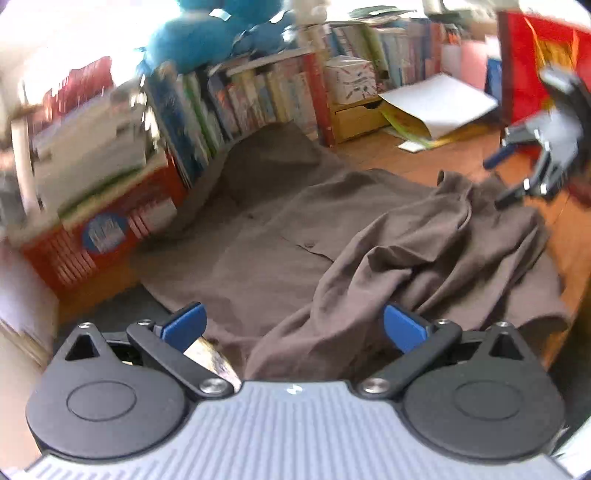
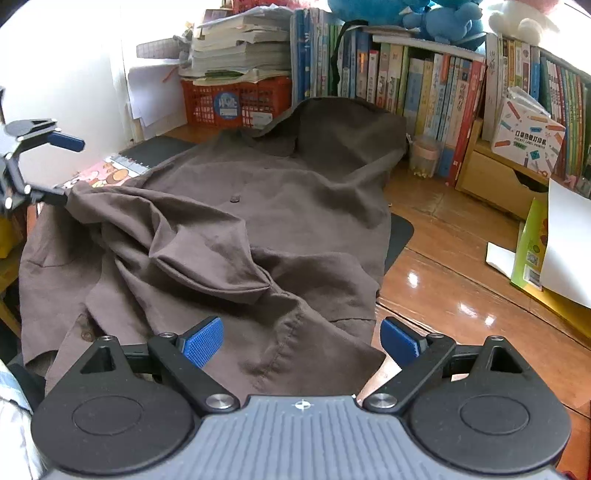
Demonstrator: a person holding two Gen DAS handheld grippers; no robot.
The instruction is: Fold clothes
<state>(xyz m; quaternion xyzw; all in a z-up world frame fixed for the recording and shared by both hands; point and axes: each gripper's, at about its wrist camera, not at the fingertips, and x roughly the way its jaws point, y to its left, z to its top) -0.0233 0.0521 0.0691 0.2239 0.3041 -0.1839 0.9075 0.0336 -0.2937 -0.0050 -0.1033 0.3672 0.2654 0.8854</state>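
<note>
Brown shirt (image 2: 229, 206): matt woven cloth, creased and rumpled. Wooden tabletop (image 2: 454, 266): glossy, smooth, with bright glare spots; orange basket (image 2: 236, 101): plastic lattice; blue toy (image 2: 439, 16): plush. Right gripper (image 2: 301, 341): matt black plastic arms, bright metal screws, finely ribbed blue pads (image 2: 203, 341), grooved grey body.

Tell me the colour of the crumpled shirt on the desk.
Plain dark brown shirt, no pattern; clearest in the right wrist view.

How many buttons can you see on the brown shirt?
2: one button mid-shirt, another button near the lower left edge beside the right gripper. Folds may hide others.
</note>
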